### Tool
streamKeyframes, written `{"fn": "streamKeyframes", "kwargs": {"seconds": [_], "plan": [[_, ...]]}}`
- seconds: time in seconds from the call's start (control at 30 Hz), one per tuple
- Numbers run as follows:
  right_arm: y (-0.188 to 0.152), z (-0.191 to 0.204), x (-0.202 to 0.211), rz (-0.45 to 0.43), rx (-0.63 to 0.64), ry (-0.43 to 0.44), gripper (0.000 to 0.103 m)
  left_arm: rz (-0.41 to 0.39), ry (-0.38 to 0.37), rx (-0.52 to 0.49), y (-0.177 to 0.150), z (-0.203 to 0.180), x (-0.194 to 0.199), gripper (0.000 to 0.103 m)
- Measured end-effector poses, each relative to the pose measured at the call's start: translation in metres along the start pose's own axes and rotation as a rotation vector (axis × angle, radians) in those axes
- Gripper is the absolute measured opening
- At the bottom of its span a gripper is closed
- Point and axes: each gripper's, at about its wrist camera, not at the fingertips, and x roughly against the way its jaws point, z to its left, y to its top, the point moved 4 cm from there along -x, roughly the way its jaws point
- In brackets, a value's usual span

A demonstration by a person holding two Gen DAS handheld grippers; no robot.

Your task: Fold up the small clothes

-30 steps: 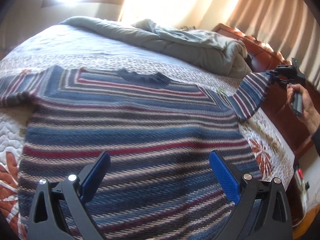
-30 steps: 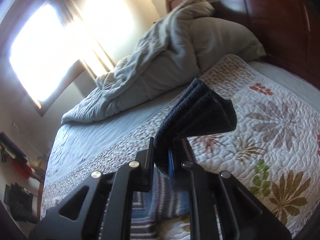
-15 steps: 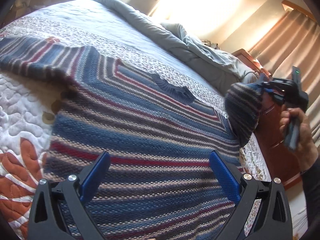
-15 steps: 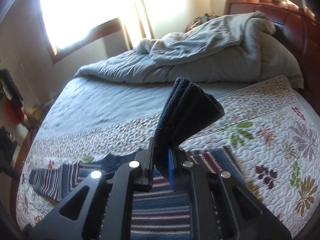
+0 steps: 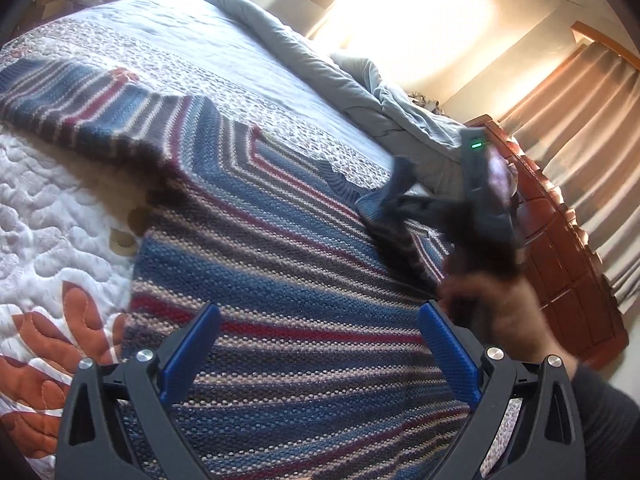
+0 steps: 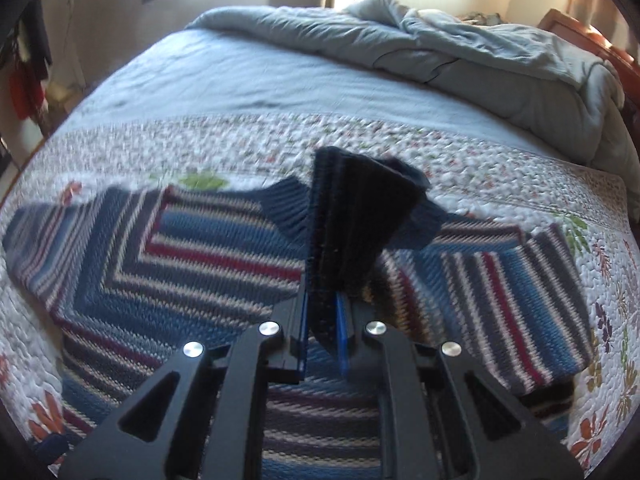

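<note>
- I see the sweater [image 6: 224, 256] striped in blue, grey, cream and dark red; across its chest the bands meet in chevrons.
- Its cuff [image 6: 356, 224], at centre frame in my right view, is plain dark navy rib; the neckband matches.
- The quilt [image 5: 52, 216], at the left of my left view, is white with rust-orange leaves; near the right edge of the right view the leaves turn green and purple.
- The duvet [image 6: 460, 52] at the top is pale grey-blue.
- The headboard [image 5: 560, 248] is reddish-brown wood, the curtains [image 5: 592, 120] beige.
- Both grippers are black with blue pads [image 5: 190, 354].
</note>
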Motion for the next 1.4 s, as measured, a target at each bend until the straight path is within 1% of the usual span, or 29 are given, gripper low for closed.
{"fn": "streamKeyframes", "kwargs": {"seconds": [0.03, 0.07, 0.1, 0.13, 0.17, 0.2, 0.23, 0.27, 0.3, 0.33, 0.37, 0.4, 0.47, 0.53, 0.6, 0.63, 0.7, 0.73, 0.77, 0.8, 0.83, 0.93, 0.97, 1.03, 1.1, 1.27, 1.3, 1.33, 1.4], "plan": [[-0.002, 0.003, -0.003, 0.005, 0.005, -0.005, 0.011, -0.001, 0.000, 0.000, 0.001, 0.000, 0.000, 0.099], [-0.005, 0.008, -0.008, 0.016, 0.017, -0.008, 0.013, -0.001, -0.001, 0.001, 0.001, 0.001, 0.001, 0.099], [-0.008, 0.011, -0.011, 0.030, 0.026, 0.000, 0.020, 0.000, -0.003, 0.002, 0.001, 0.001, 0.001, 0.099], [-0.011, 0.016, -0.014, 0.046, 0.028, 0.024, 0.023, 0.002, -0.003, 0.002, 0.001, 0.002, 0.000, 0.099], [-0.013, 0.018, -0.014, 0.052, 0.023, 0.056, 0.036, 0.004, -0.002, 0.001, 0.001, 0.002, -0.001, 0.099], [-0.015, 0.019, -0.011, 0.055, 0.016, 0.101, 0.045, 0.006, 0.002, -0.002, 0.001, 0.002, -0.001, 0.099], [-0.016, 0.020, -0.007, 0.050, 0.010, 0.128, 0.059, 0.007, 0.006, -0.002, 0.000, 0.003, -0.002, 0.099], [-0.017, 0.019, 0.003, 0.033, -0.004, 0.170, 0.061, 0.011, 0.009, -0.001, 0.000, 0.004, -0.003, 0.099], [-0.020, 0.013, 0.015, 0.012, -0.046, 0.232, 0.061, 0.014, 0.010, 0.003, -0.001, 0.006, -0.004, 0.099], [-0.025, 0.003, 0.027, -0.006, -0.120, 0.288, 0.063, 0.019, 0.005, 0.014, -0.001, 0.007, -0.006, 0.099], [-0.032, -0.010, 0.035, -0.016, -0.195, 0.327, 0.068, 0.023, -0.003, 0.026, -0.001, 0.009, -0.008, 0.099], [-0.043, -0.024, 0.042, -0.025, -0.289, 0.366, 0.069, 0.031, -0.021, 0.044, -0.001, 0.010, -0.010, 0.099], [-0.079, -0.053, 0.053, -0.043, -0.477, 0.439, 0.069, 0.047, -0.048, 0.073, -0.003, 0.012, -0.015, 0.099], [-0.113, -0.068, 0.061, -0.066, -0.580, 0.478, 0.069, 0.065, -0.088, 0.109, -0.005, 0.011, -0.019, 0.099], [-0.135, -0.078, 0.067, -0.081, -0.641, 0.465, 0.069, 0.072, -0.158, 0.138, -0.003, 0.005, -0.021, 0.099], [-0.140, -0.082, 0.068, -0.078, -0.671, 0.460, 0.069, 0.077, -0.199, 0.146, 0.004, -0.003, -0.027, 0.099], [-0.139, -0.085, 0.074, -0.082, -0.710, 0.498, 0.069, 0.073, -0.208, 0.158, 0.017, -0.014, -0.040, 0.099], [-0.138, -0.087, 0.079, -0.103, -0.704, 0.503, 0.069, 0.081, -0.226, 0.187, 0.028, -0.020, -0.054, 0.099], [-0.136, -0.089, 0.086, -0.151, -0.680, 0.482, 0.070, 0.104, -0.245, 0.231, 0.035, -0.022, -0.070, 0.099], [-0.136, -0.092, 0.092, -0.192, -0.643, 0.432, 0.073, 0.156, -0.244, 0.301, 0.043, -0.022, -0.095, 0.099], [-0.134, -0.094, 0.089, -0.190, -0.625, 0.409, 0.073, 0.182, -0.235, 0.339, 0.047, -0.021, -0.108, 0.099], [-0.133, -0.100, 0.082, -0.148, -0.644, 0.481, 0.073, 0.224, -0.196, 0.428, 0.060, -0.018, -0.147, 0.099], [-0.132, -0.103, 0.083, -0.153, -0.646, 0.485, 0.073, 0.230, -0.181, 0.436, 0.063, -0.018, -0.155, 0.099], [-0.131, -0.109, 0.087, -0.159, -0.652, 0.510, 0.073, 0.222, -0.104, 0.399, 0.071, -0.018, -0.173, 0.099], [-0.132, -0.115, 0.088, -0.156, -0.665, 0.541, 0.073, 0.239, -0.056, 0.386, 0.074, -0.019, -0.187, 0.099], [-0.140, -0.138, 0.088, -0.151, -0.704, 0.568, 0.073, 0.250, 0.024, 0.354, 0.078, -0.025, -0.206, 0.098], [-0.140, -0.143, 0.087, -0.148, -0.717, 0.576, 0.073, 0.260, 0.049, 0.350, 0.078, -0.026, -0.208, 0.096], [-0.141, -0.146, 0.087, -0.145, -0.727, 0.584, 0.073, 0.270, 0.069, 0.346, 0.079, -0.025, -0.207, 0.089], [-0.144, -0.150, 0.089, -0.143, -0.740, 0.594, 0.074, 0.281, 0.113, 0.326, 0.081, -0.024, -0.208, 0.066]]}}
